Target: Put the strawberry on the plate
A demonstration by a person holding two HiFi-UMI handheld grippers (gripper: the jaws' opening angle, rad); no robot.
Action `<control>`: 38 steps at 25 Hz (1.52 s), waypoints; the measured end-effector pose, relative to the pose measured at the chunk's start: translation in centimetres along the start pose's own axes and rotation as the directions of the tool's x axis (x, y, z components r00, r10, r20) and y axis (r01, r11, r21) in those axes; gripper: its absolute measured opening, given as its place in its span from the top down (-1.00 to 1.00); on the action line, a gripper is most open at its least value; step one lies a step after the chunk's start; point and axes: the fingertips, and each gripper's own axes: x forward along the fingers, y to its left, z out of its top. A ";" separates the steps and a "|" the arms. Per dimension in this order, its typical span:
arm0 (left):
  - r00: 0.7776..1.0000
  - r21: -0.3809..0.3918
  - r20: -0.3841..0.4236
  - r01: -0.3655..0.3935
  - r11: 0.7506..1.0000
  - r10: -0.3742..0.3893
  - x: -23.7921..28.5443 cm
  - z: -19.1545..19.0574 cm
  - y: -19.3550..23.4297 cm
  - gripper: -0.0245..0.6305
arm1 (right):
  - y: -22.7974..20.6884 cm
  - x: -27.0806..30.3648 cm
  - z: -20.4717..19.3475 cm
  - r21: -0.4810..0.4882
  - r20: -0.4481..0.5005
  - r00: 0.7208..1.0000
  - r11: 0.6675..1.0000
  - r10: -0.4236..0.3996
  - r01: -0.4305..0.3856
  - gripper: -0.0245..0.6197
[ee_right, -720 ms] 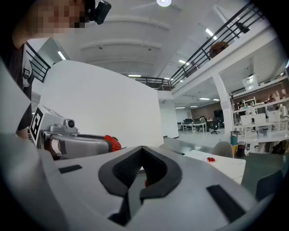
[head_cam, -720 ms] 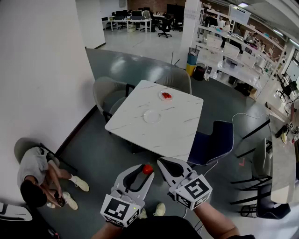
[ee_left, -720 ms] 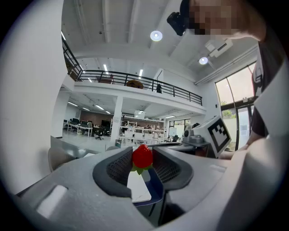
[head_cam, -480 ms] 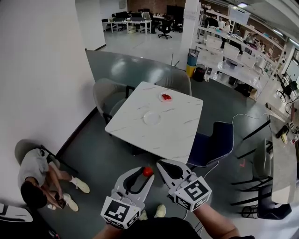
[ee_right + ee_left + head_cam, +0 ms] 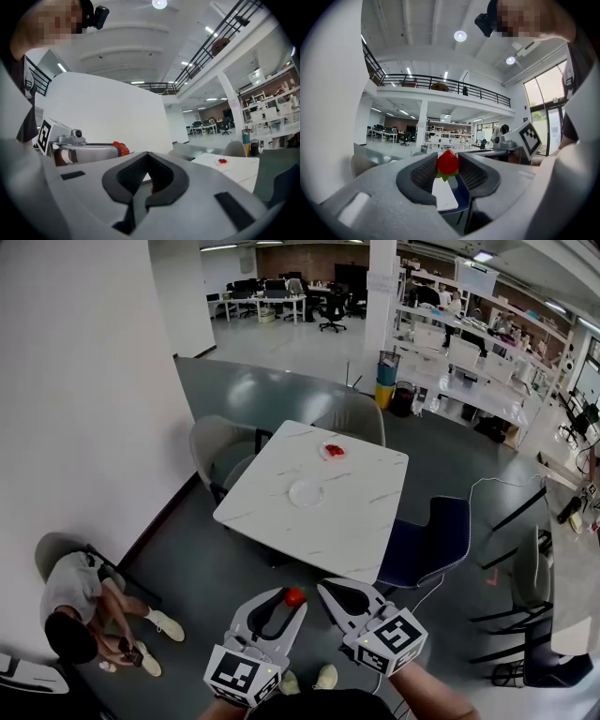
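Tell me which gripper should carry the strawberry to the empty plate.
Left. The left gripper grips the strawberry in its jaws; the right gripper has its jaws shut. The plate lies ahead.

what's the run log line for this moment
left tongs: shut on strawberry | right tongs: shut, empty | plate: bare, on table ahead | strawberry: not yet on plate
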 end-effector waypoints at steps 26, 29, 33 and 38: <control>0.998 -0.006 -0.002 -0.062 0.998 0.062 4.7 0.4 2.8 0.48 | -4.8 0.1 2.2 0.036 0.084 0.996 0.999 0.030 -0.033 0.92; 0.999 -0.008 -0.001 -0.046 0.999 0.046 6.4 0.4 4.8 0.48 | -6.3 2.0 2.5 0.036 0.076 0.997 0.999 0.008 -0.011 0.92; 1.000 -0.001 -0.004 -0.022 1.000 0.022 8.8 0.5 8.5 0.48 | -8.7 5.5 3.0 0.041 0.069 0.997 0.999 -0.031 0.028 0.92; 1.000 -0.007 -0.010 0.029 1.000 -0.029 12.1 -0.1 13.4 0.48 | -11.3 10.7 3.7 0.039 0.072 0.994 0.996 -0.082 0.080 0.92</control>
